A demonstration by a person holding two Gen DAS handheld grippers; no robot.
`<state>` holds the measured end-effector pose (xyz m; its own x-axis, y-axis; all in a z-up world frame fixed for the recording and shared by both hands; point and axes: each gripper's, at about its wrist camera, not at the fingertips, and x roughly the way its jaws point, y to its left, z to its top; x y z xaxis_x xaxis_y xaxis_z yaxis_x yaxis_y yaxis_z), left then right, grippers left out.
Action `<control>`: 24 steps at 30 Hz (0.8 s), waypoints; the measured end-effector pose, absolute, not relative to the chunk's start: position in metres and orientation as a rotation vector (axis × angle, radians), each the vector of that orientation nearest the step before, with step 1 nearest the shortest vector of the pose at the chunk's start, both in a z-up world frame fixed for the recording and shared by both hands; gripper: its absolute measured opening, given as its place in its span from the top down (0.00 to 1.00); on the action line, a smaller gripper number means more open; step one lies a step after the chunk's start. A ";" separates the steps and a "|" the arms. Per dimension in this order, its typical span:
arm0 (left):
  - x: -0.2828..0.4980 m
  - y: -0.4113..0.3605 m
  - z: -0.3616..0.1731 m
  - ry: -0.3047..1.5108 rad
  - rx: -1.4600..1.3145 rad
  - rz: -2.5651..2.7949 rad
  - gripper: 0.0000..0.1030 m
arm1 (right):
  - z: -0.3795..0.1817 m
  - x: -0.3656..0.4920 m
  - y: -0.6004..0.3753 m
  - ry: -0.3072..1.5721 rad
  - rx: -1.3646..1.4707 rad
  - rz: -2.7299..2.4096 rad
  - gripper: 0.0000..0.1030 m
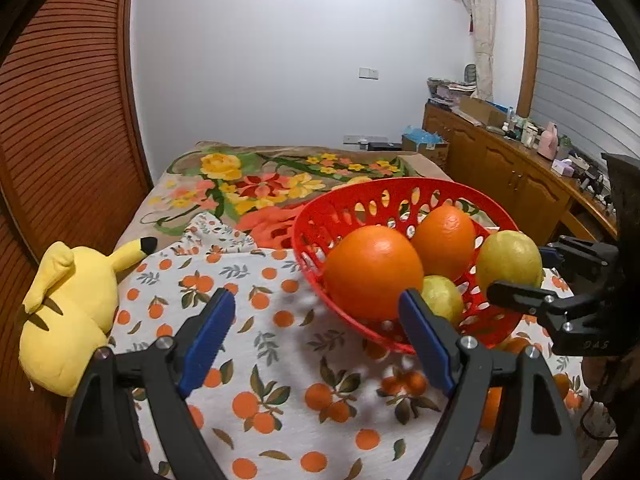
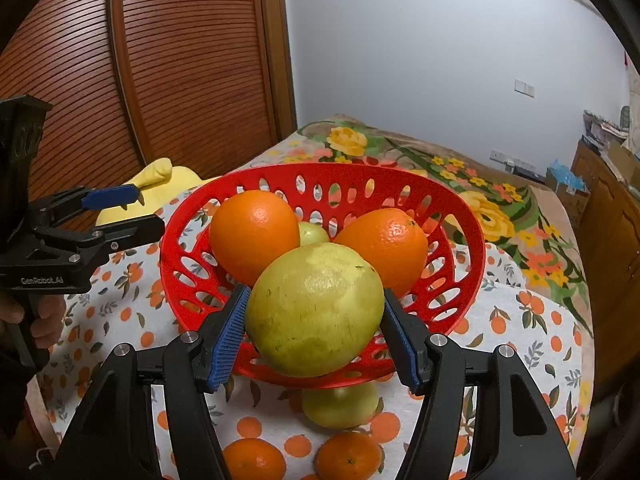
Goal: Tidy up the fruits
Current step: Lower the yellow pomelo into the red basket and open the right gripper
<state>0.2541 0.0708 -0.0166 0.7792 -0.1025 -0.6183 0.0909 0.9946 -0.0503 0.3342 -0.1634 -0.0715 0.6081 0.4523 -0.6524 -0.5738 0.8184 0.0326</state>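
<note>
Glossy red plastic basket (image 2: 460, 216), dimpled shiny oranges (image 2: 254, 232), matt printed cloth (image 1: 280, 420).

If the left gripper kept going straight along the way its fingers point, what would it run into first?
Probably the patterned tablecloth, just left of the red basket. The left gripper is open and empty, and depth is hard to judge here.

The right gripper (image 2: 314, 322) fills the lower middle of its own wrist view, its blue-padded jaws spread and pressed against both sides of a load; seen from the left wrist view it reaches in from the right edge. The left gripper (image 1: 316, 316) sits at the bottom centre of its view with jaws wide apart and nothing between them. At the left edge of the right wrist view, a hand (image 2: 38, 320) grips its handle.
</note>
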 end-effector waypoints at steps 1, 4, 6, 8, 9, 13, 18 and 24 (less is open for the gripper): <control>0.253 0.072 -0.017 0.671 -0.020 -0.103 0.18 | -0.072 0.334 -0.164 0.700 -0.187 0.597 0.36; 0.250 0.075 -0.018 0.670 -0.030 -0.102 0.18 | -0.071 0.334 -0.163 0.694 -0.183 0.600 0.36; 0.248 0.076 -0.019 0.671 -0.037 -0.101 0.18 | -0.066 0.331 -0.164 0.669 -0.167 0.610 0.36; 0.246 0.075 -0.020 0.671 -0.029 -0.094 0.18 | -0.060 0.330 -0.164 0.658 -0.154 0.620 0.36; 0.244 0.075 -0.020 0.671 -0.023 -0.089 0.18 | -0.058 0.328 -0.164 0.647 -0.158 0.613 0.36; 0.235 0.072 -0.021 0.671 -0.019 -0.102 0.18 | -0.053 0.317 -0.171 0.631 -0.147 0.598 0.36; 0.217 0.061 -0.021 0.663 -0.028 -0.153 0.18 | -0.053 0.294 -0.188 0.628 -0.121 0.564 0.36; 0.197 0.040 -0.023 0.663 -0.023 -0.204 0.18 | -0.061 0.257 -0.216 0.628 -0.106 0.503 0.36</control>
